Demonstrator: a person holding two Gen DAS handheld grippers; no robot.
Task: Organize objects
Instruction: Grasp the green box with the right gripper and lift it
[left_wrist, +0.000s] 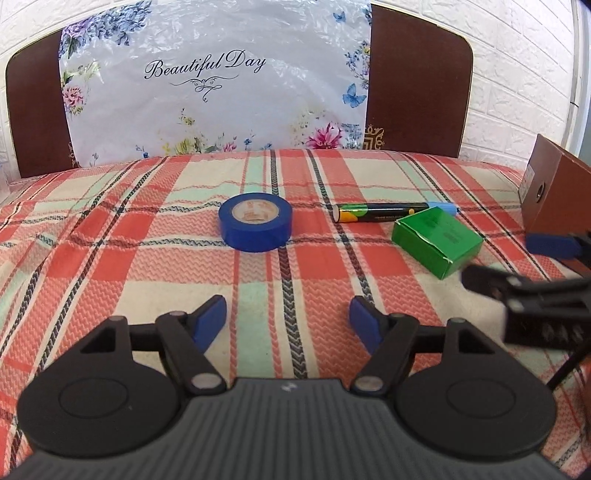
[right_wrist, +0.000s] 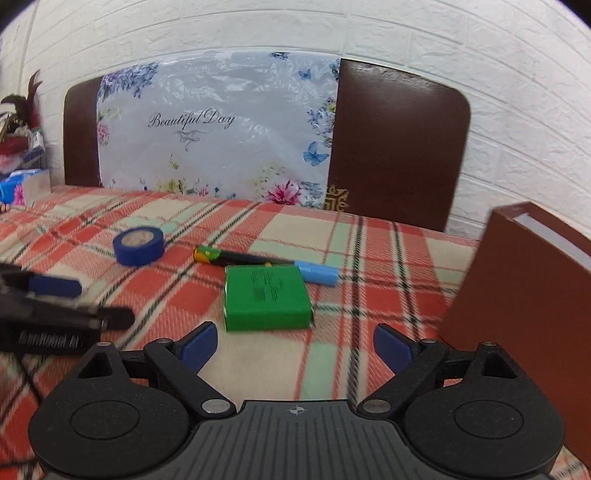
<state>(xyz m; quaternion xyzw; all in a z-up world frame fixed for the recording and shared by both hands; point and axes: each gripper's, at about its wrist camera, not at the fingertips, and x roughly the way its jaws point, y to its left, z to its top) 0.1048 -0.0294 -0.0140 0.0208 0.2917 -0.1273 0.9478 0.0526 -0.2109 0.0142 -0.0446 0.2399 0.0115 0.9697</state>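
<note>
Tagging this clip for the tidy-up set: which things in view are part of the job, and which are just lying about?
Part of the job:
- blue tape roll
- green box
- marker with blue cap
- brown box, probably the container

Just lying about:
- floral plastic sheet on the headboard
- tissue pack and feathered ornament at far left
- plaid cloth

My pads (left_wrist: 212, 321) are blue on black arms. The cloth (left_wrist: 147, 258) under me is plaid: coral red, cream and mint, crossed by dark lines. The tape roll (left_wrist: 255, 221) is blue with a tan core. The small box (left_wrist: 437, 240) is green, the marker (left_wrist: 380, 213) black with a light blue cap. At far right, the open box (right_wrist: 517, 295) is brown.
</note>
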